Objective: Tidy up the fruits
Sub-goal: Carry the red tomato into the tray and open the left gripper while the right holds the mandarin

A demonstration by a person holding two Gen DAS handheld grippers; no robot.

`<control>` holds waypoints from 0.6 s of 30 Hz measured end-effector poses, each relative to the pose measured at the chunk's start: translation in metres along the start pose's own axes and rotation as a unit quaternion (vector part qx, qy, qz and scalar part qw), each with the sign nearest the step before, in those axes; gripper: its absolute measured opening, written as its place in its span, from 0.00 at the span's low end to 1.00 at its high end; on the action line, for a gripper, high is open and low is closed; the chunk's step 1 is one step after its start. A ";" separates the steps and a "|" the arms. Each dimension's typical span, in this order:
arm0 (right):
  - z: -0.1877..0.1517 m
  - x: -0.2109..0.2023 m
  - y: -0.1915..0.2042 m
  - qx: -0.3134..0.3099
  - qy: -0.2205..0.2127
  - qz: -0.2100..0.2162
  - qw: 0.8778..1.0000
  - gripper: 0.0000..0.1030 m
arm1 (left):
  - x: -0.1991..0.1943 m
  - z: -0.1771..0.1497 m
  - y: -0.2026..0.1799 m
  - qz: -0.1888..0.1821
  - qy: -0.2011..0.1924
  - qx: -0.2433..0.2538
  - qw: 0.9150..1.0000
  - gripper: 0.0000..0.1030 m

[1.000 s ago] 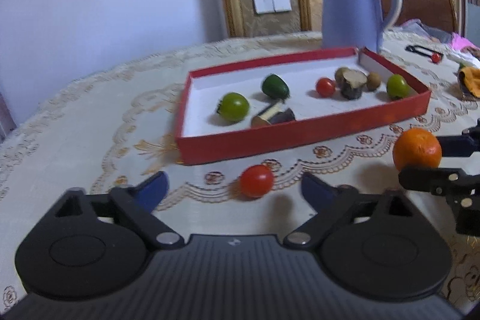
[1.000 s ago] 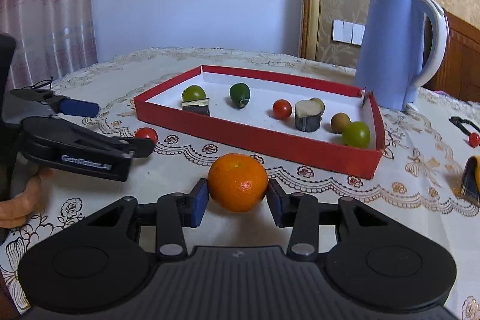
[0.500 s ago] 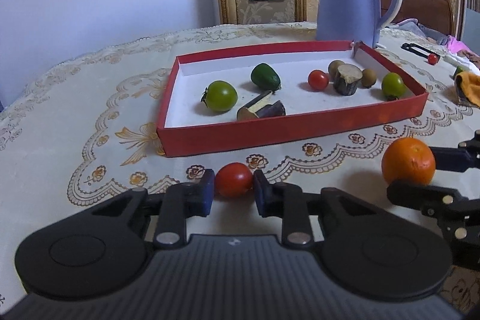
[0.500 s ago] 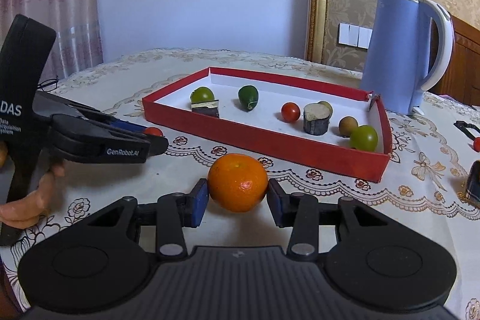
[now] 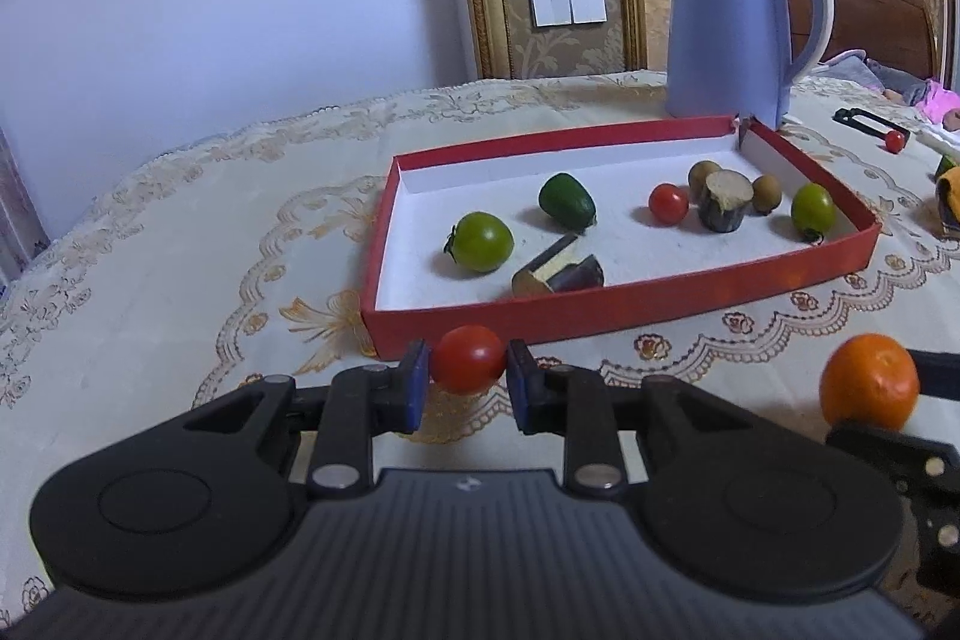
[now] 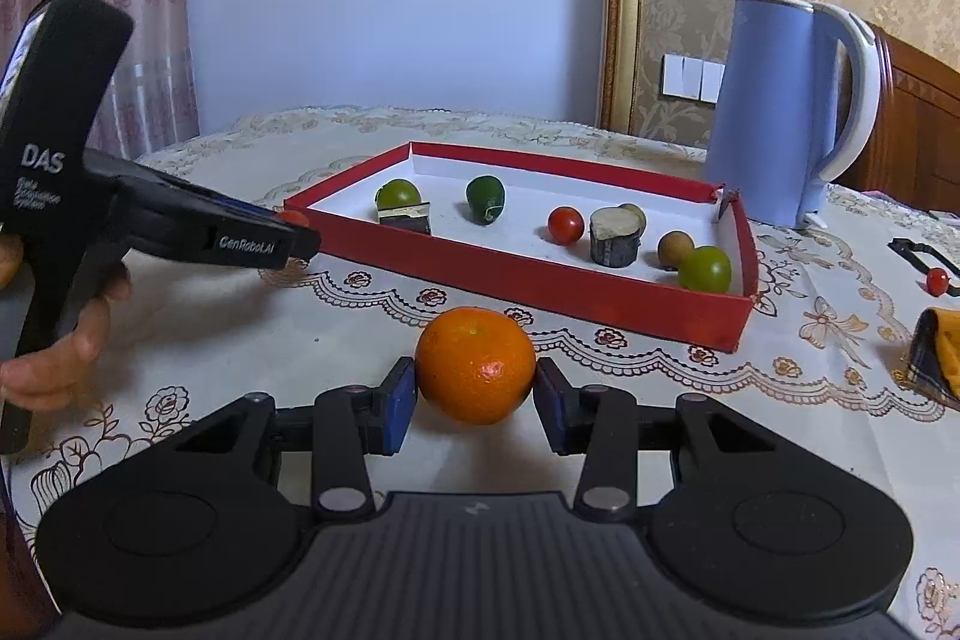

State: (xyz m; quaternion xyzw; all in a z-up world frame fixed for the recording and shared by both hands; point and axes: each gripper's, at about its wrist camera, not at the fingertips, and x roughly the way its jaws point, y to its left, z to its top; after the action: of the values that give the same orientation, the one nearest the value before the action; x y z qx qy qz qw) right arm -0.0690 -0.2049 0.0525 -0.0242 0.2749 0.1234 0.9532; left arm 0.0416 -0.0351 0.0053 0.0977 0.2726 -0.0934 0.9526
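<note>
A small round red tomato [image 5: 468, 359] is clamped between the blue pads of the left gripper [image 5: 468, 385], apparently lifted just before the shallow red cardboard tray [image 5: 660, 301]. A round orange mandarin [image 6: 475, 365] is pinched by the right gripper [image 6: 475, 403].

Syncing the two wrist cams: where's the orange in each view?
Left wrist: the orange sits at the far right edge, lower half, between the right gripper fingers.
Right wrist: the orange is centre frame, lower half, clamped between the blue pads.
Shared landmark: the red tray, behind the orange in both views.
</note>
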 end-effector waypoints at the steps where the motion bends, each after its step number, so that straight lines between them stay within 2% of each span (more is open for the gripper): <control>1: 0.000 -0.001 0.000 0.000 -0.001 0.000 1.000 0.40 | 0.000 0.001 -0.001 0.002 -0.001 0.001 1.000 0.25; 9: -0.003 -0.007 -0.003 0.002 -0.007 0.002 1.000 0.40 | 0.006 0.012 -0.009 0.015 -0.005 0.011 1.000 0.25; 18: 0.000 -0.013 -0.005 0.001 -0.015 -0.001 1.000 0.40 | 0.033 0.049 -0.015 0.030 -0.011 0.018 0.999 0.25</control>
State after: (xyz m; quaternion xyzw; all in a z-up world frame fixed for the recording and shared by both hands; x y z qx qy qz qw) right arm -0.0782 -0.2131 0.0591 -0.0219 0.2606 0.1227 0.9574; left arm 0.0906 -0.0653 0.0263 0.1215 0.2577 -0.0707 0.9559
